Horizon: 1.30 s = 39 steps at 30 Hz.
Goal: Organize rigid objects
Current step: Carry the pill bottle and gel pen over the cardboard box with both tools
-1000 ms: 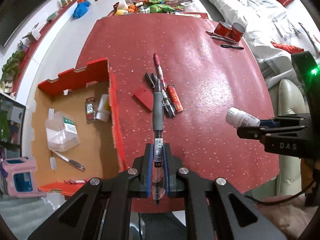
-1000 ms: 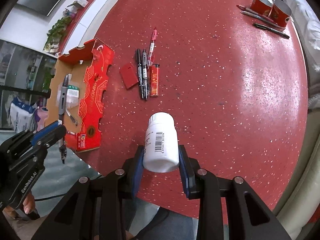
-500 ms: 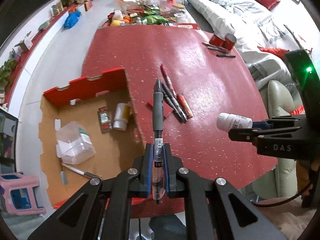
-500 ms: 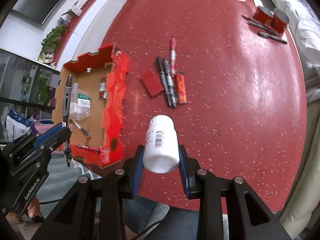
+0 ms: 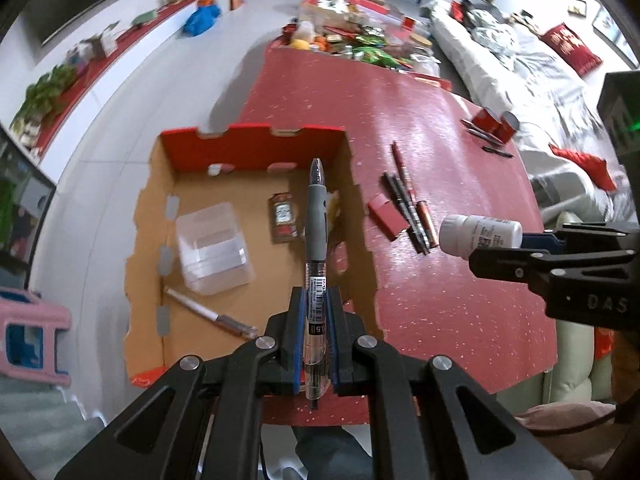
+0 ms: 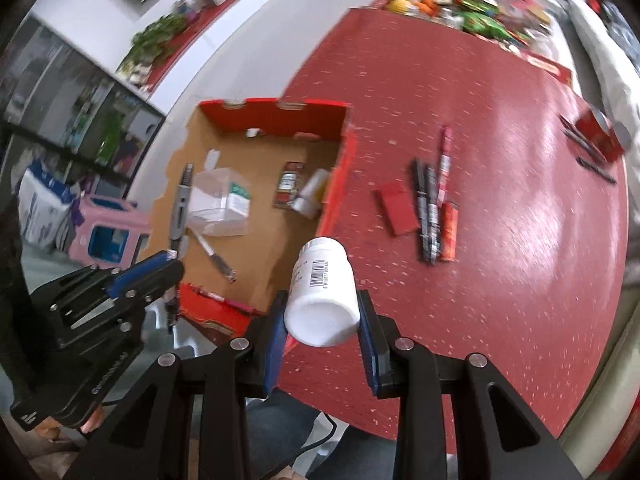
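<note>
My left gripper [image 5: 315,320] is shut on a grey-grip gel pen [image 5: 316,220] and holds it above the open red cardboard box [image 5: 256,148]. My right gripper [image 6: 322,312] is shut on a white pill bottle [image 6: 324,280], held in the air over the box's right wall [image 6: 340,184]. The bottle also shows in the left wrist view [image 5: 480,234]. The left gripper with its pen shows in the right wrist view [image 6: 144,276]. Several pens [image 5: 404,196], a lighter [image 5: 426,220] and a red card [image 5: 386,220] lie on the red table [image 5: 440,288].
The box holds a clear plastic container [image 5: 214,248], a white pen [image 5: 208,314], a small packet [image 5: 284,218] and a white bottle [image 6: 312,196]. Red cups [image 5: 496,120] with pens stand at the table's far right. Snacks [image 5: 360,44] crowd the far end. A pink stool [image 5: 28,340] stands left.
Both grippers have moved left toward the box with their loads. The pen now hangs over the box interior, and the bottle is over the box's right wall.
</note>
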Available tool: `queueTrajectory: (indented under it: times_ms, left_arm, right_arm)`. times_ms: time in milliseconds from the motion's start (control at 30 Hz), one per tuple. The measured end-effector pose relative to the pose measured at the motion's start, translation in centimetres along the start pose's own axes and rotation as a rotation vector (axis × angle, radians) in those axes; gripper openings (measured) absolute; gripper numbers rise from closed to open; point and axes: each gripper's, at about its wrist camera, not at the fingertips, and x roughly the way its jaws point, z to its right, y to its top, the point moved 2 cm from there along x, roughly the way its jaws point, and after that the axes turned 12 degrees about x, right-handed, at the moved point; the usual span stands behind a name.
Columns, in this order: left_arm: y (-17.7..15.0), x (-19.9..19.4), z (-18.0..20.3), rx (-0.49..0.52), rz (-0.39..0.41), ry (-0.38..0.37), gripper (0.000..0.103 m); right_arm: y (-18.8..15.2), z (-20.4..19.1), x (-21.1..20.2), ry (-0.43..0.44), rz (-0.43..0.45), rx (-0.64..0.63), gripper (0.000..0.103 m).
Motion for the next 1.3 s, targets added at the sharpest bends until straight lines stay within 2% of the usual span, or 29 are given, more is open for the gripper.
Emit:
queueTrajectory:
  times_ms: [400, 1300]
  left_arm:
    - [-1.7, 0.5, -3.7, -0.118, 0.005, 0.001, 0.01]
    - [-2.7, 1.7, -7.1, -0.16, -0.035, 0.012, 0.01]
  right_arm:
    - [-0.1, -4.5, 1.6, -0.019, -0.045, -0.124, 0.034]
    - [1.3, -7.8, 3.9, -0.028, -0.075, -0.171, 0.034]
